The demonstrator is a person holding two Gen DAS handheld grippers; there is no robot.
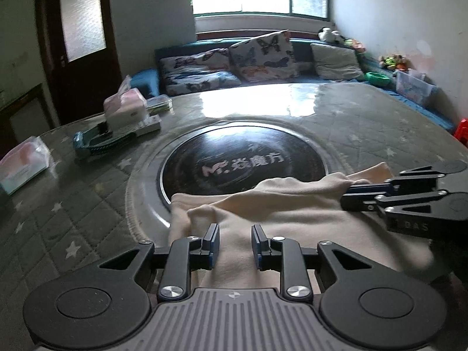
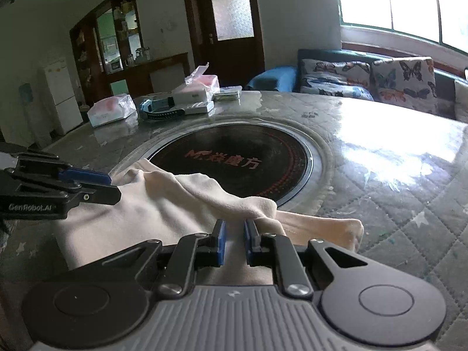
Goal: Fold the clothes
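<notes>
Left wrist: tissue box beyond garment.

The garment is showing plain cream, without print. The table cover is presenting grey-green quilting in a diamond grid, dotted with pale stars. The round hotplate is showing glossy black inside a silver ring, its lettering reading whitish in the left view and reddish in the right. Both the left gripper and the right gripper are showing matte black frames with blue pads and a ribbed grey body. The cushions are displaying white fabric printed with butterflies in blue, orange and black. The door is appearing dark brown with a frosted pane.
</notes>
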